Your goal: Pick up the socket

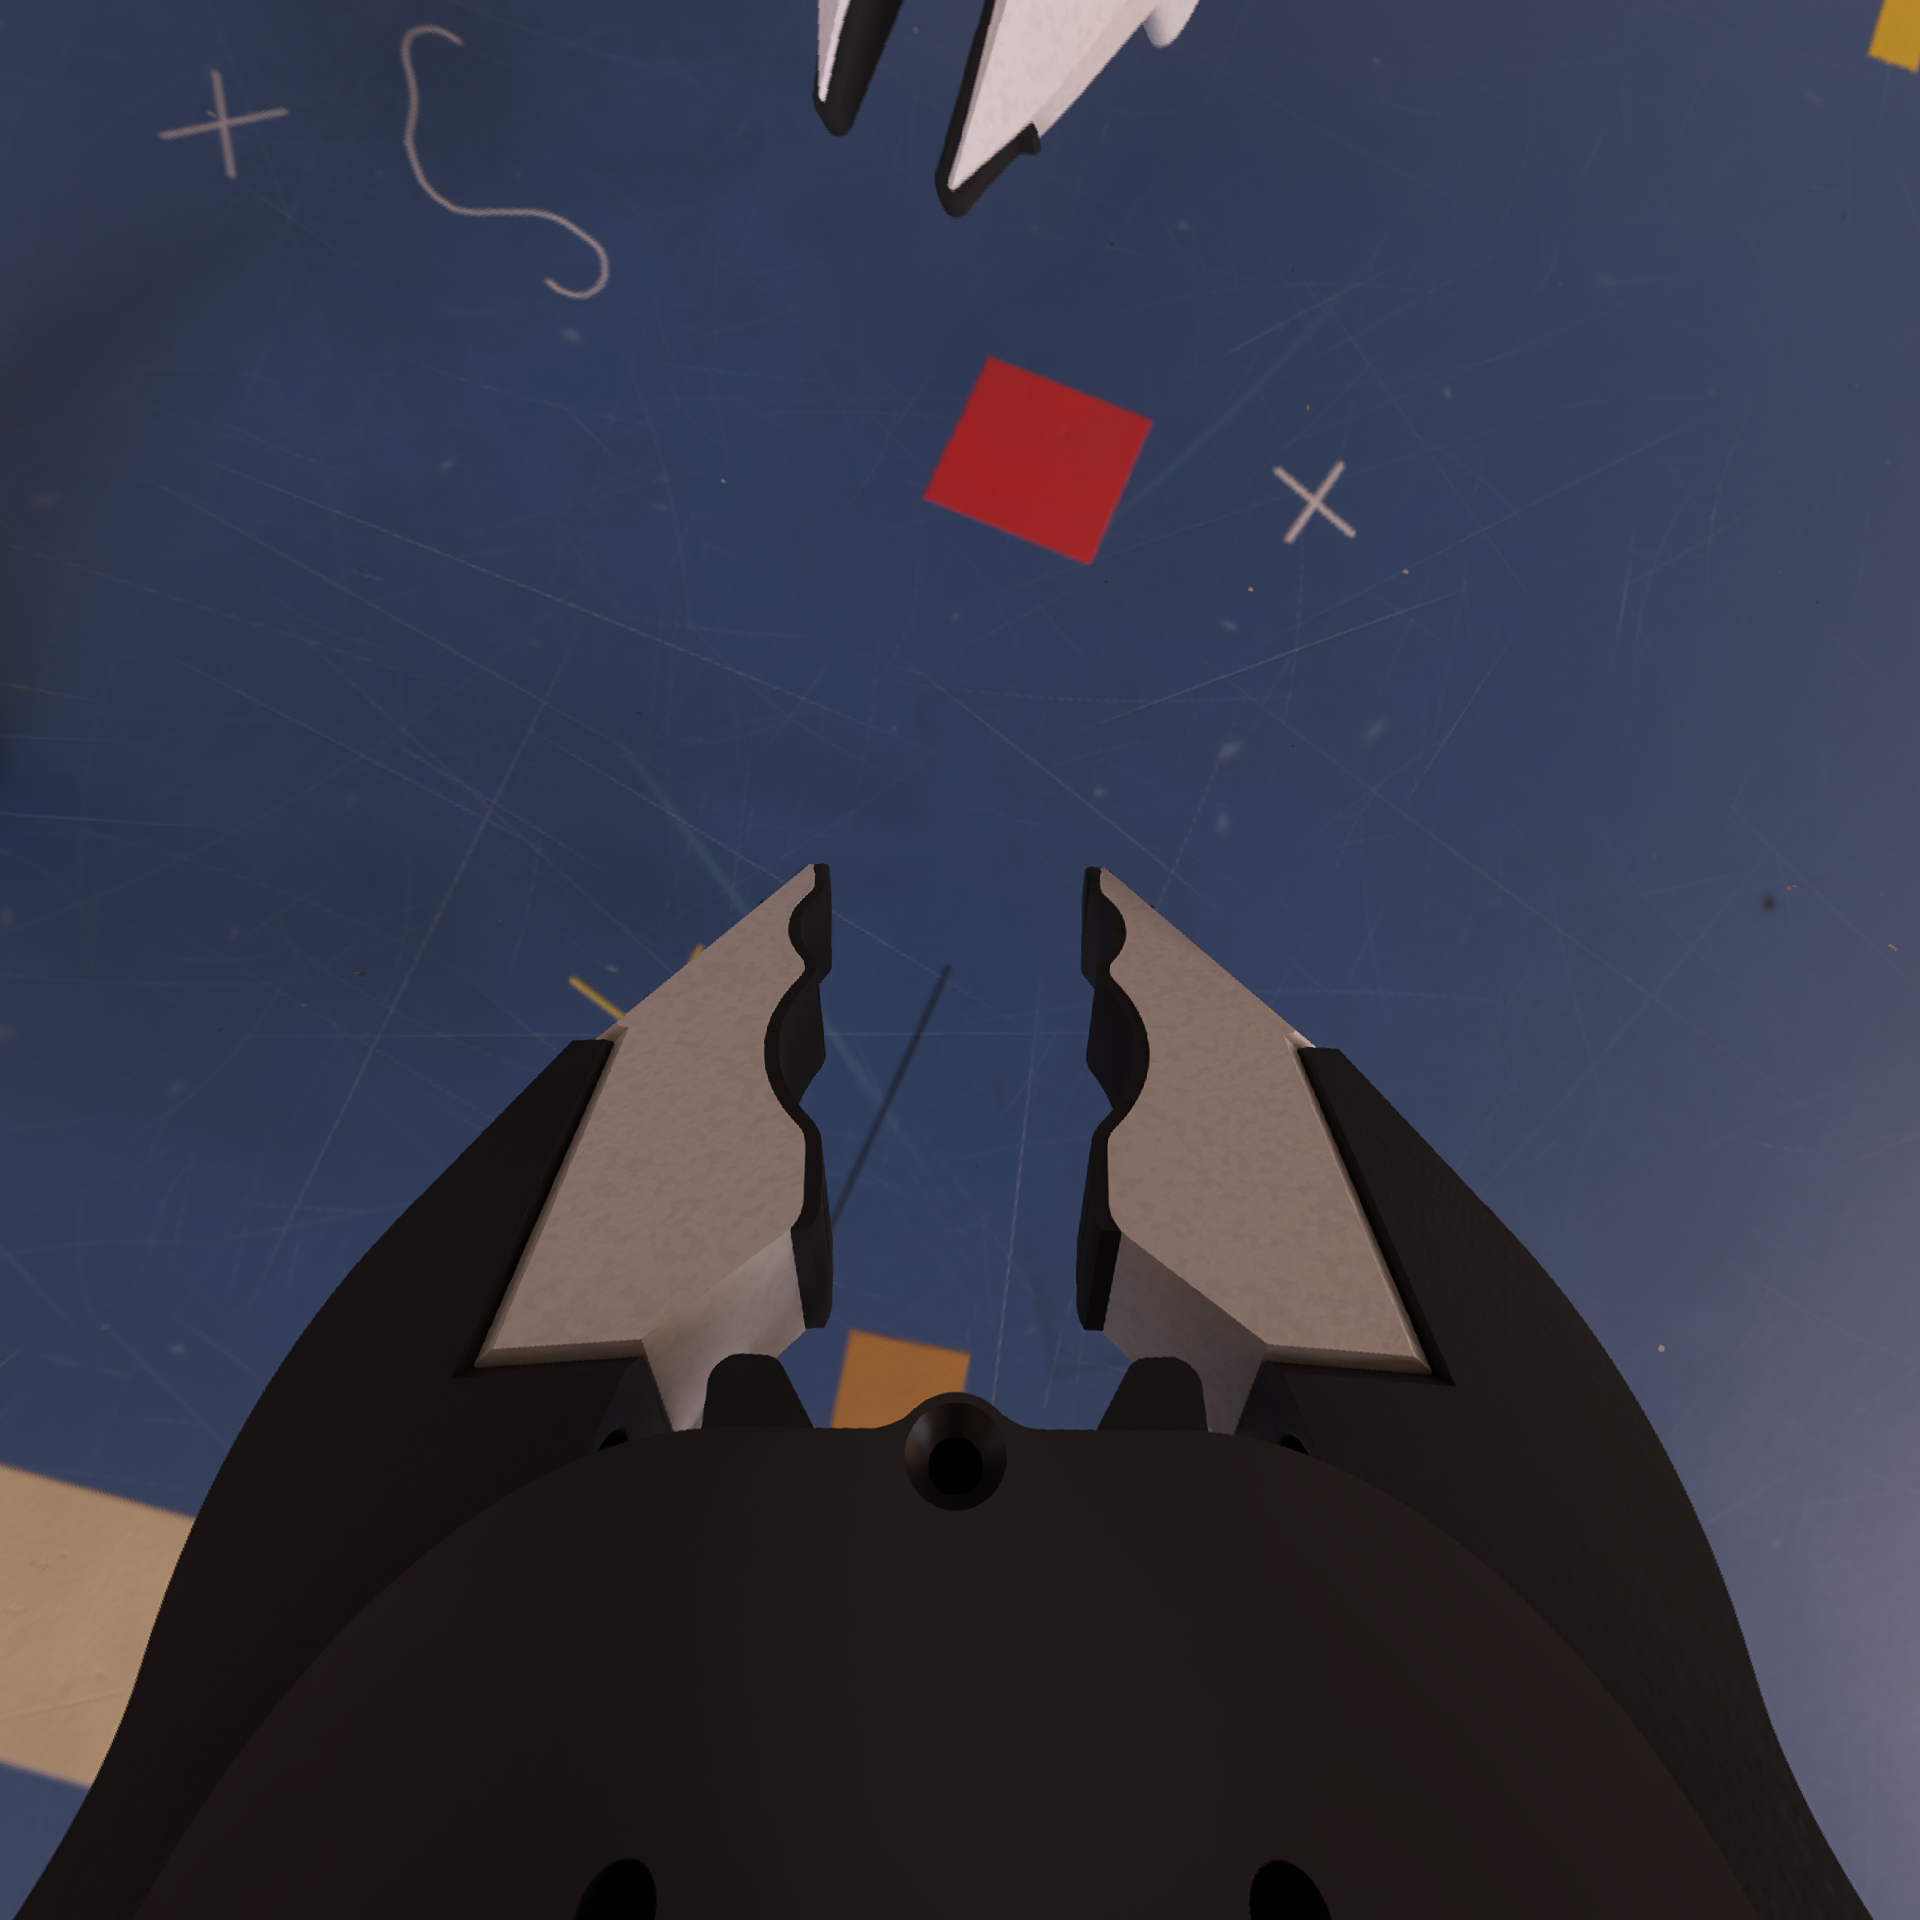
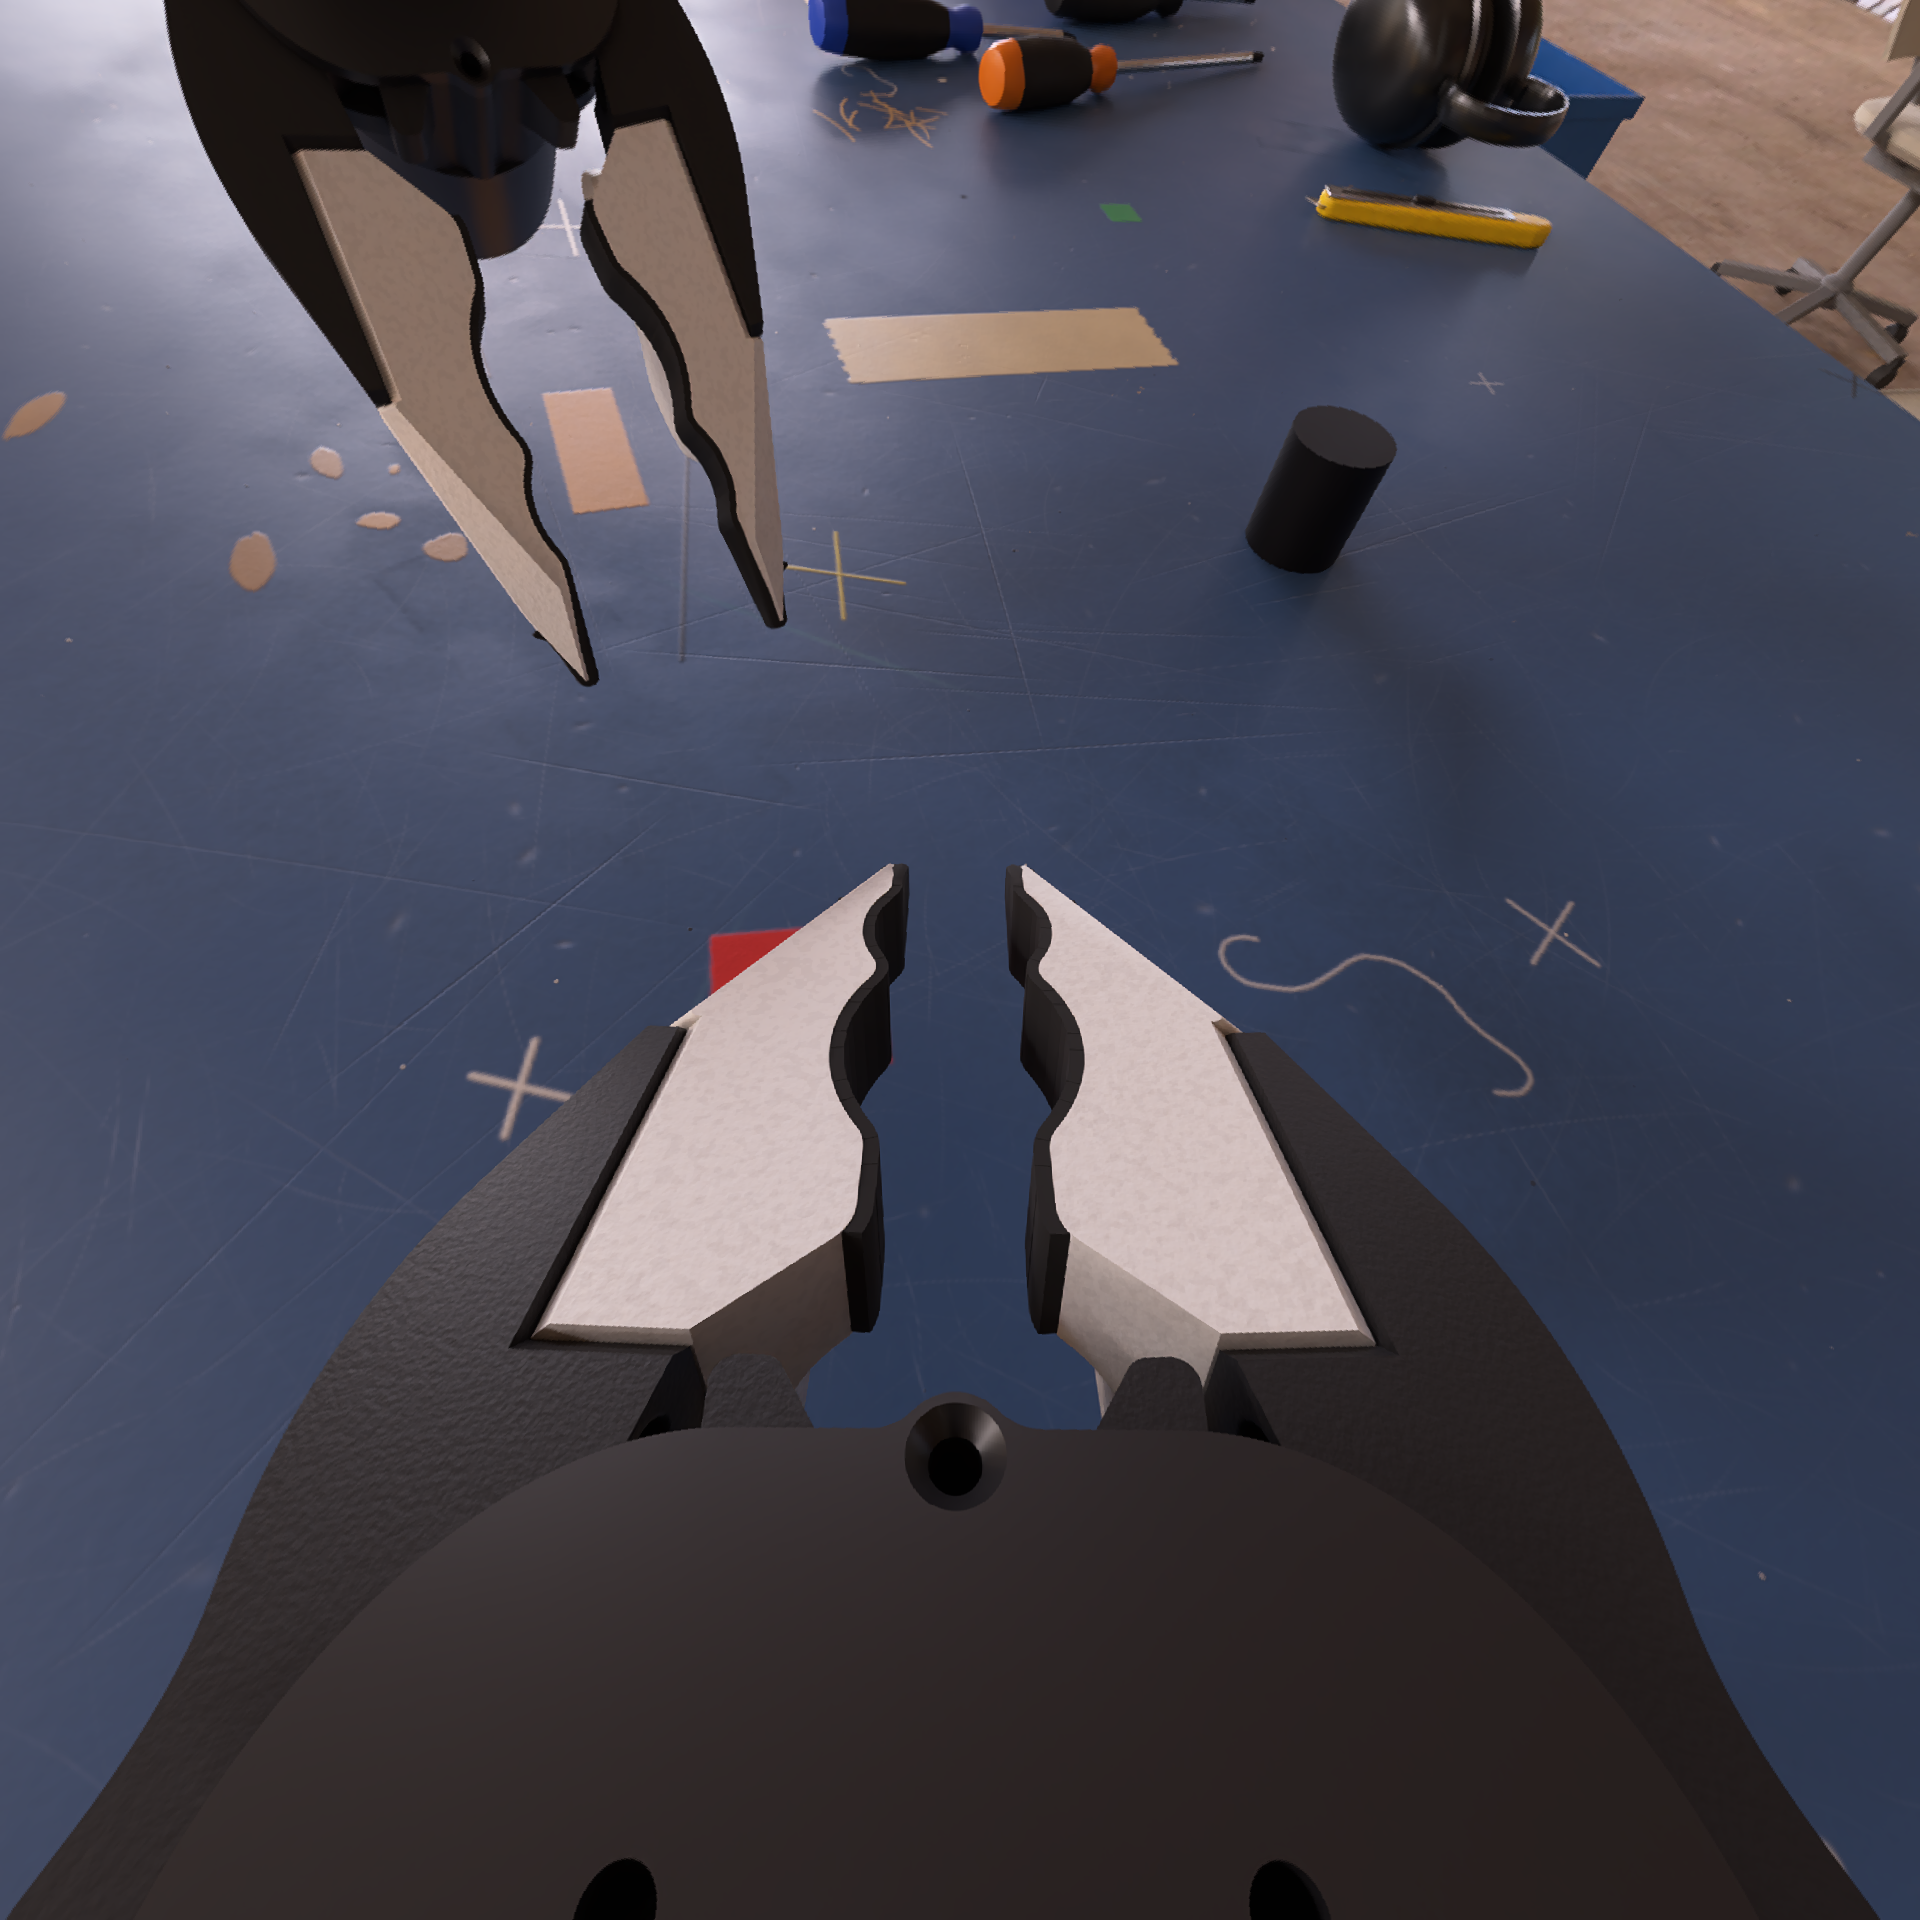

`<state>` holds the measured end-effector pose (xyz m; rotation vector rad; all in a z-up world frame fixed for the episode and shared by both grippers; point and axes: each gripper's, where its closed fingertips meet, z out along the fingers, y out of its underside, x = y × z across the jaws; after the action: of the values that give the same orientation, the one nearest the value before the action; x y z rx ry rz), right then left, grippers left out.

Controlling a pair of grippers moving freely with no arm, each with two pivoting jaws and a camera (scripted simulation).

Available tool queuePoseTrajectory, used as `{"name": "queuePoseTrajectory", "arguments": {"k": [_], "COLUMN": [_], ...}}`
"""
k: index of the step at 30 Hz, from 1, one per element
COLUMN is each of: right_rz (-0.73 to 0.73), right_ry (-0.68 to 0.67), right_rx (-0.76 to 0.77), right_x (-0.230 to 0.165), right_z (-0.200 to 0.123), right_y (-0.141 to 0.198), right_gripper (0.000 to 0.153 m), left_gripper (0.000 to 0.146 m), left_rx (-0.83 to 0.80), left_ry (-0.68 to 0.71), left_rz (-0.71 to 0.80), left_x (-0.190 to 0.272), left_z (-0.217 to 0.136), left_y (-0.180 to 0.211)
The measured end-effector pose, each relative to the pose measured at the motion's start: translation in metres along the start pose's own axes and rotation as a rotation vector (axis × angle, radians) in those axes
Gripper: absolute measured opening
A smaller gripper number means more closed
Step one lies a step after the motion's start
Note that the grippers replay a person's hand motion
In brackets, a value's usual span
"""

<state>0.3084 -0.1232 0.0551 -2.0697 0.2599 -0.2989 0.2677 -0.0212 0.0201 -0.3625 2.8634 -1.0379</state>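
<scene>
Approach step, nothing grasped. Left gripper (image 1: 956, 883) and right gripper (image 2: 956, 878) hover released and empty. The socket (image 2: 1320, 488), a dark cylinder, stands on the bench (image 2: 312, 831) toward its far right edge. Next move: right gripper advances and straddles it.

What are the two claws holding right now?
Nothing. The left gripper and the right gripper are both open and empty. The socket stands alone on the table, untouched.

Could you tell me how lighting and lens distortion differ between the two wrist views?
Left wrist view: dim, even light, table edges bowed, left gripper sharp. Right wrist view: brighter, glare top left, socket casts a soft shadow, far table edge curves.
</scene>
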Motion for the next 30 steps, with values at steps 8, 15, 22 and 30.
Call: {"name": "queuePoseTrajectory", "arguments": {"k": [8,15,22,30], "right_rz": [0.035,0.100,0.084,0.007], "right_ry": [0.101,0.133,0.175,0.324], "right_rx": [0.143,0.281,0.404,0.399], "right_x": [0.019,0.039,0.064,0.080], "right_z": [-0.012,-0.022,-0.012,-0.019], "right_y": [-0.019,-0.041,-0.065,-0.051], "right_gripper": [0.018,0.018,0.018,0.017], "left_gripper": [0.046,0.044,0.047,0.062], "left_rx": [0.019,0.152,0.091,0.009], "left_ry": [-0.169,-0.409,-0.482,-0.436], "left_rz": [-0.104,-0.263,-0.318,-0.289], "left_x": [-0.045,-0.128,-0.215,-0.228], "left_z": [-0.017,-0.049,-0.027,0.010], "left_y": [0.004,-0.020,-0.033,-0.021]}}
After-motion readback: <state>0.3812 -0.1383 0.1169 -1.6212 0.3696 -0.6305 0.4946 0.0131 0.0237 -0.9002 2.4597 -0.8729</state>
